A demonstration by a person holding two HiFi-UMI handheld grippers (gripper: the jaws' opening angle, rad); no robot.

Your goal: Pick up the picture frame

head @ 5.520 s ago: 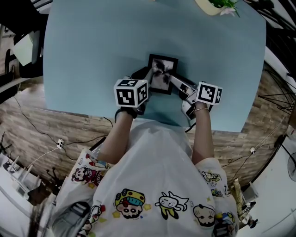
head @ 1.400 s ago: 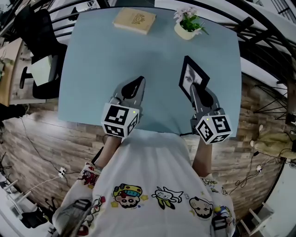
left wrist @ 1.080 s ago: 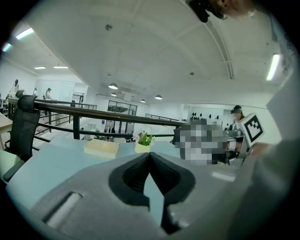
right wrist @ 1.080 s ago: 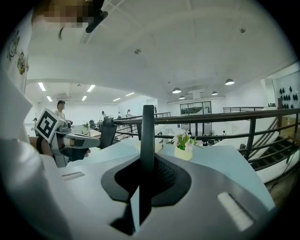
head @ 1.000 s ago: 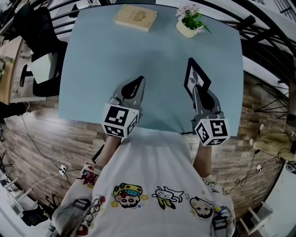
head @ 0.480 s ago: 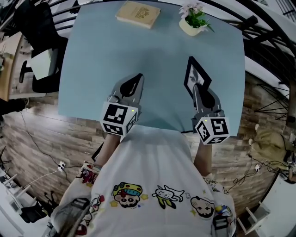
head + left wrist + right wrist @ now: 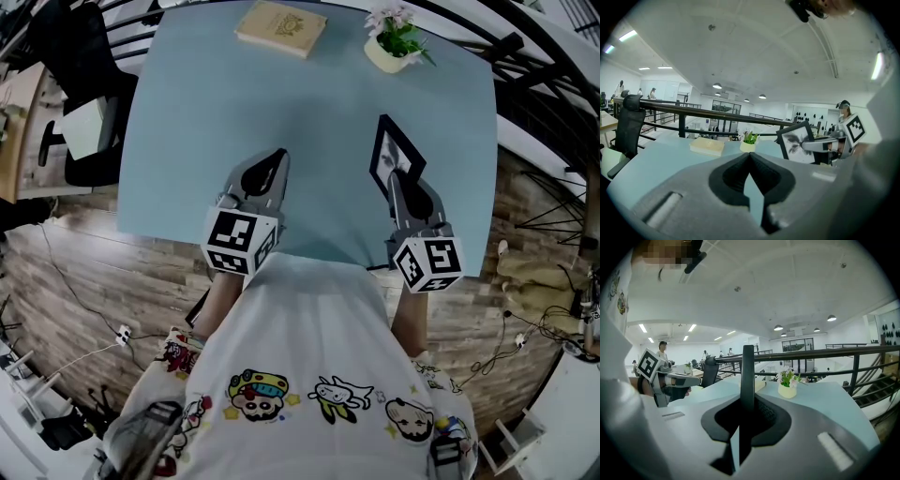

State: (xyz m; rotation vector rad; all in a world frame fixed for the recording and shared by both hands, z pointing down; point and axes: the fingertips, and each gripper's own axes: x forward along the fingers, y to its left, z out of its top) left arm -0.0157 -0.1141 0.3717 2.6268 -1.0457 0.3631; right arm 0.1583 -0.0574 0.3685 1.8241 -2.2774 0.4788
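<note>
Picture frame (image 7: 388, 152), fingers of right gripper (image 7: 395, 180) clamped on its edge, left gripper (image 7: 277, 159) fingers closed, empty

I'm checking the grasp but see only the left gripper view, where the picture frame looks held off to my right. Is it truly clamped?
Observer: Yes. The right gripper view shows the right gripper with its fingers pressed on the picture frame, which stands edge-on and upright between them.
Operator: And where does my left gripper sit relative to it?
Observer: In the head view, the left gripper hangs over the near part of the blue table, well apart from the picture frame.
</note>
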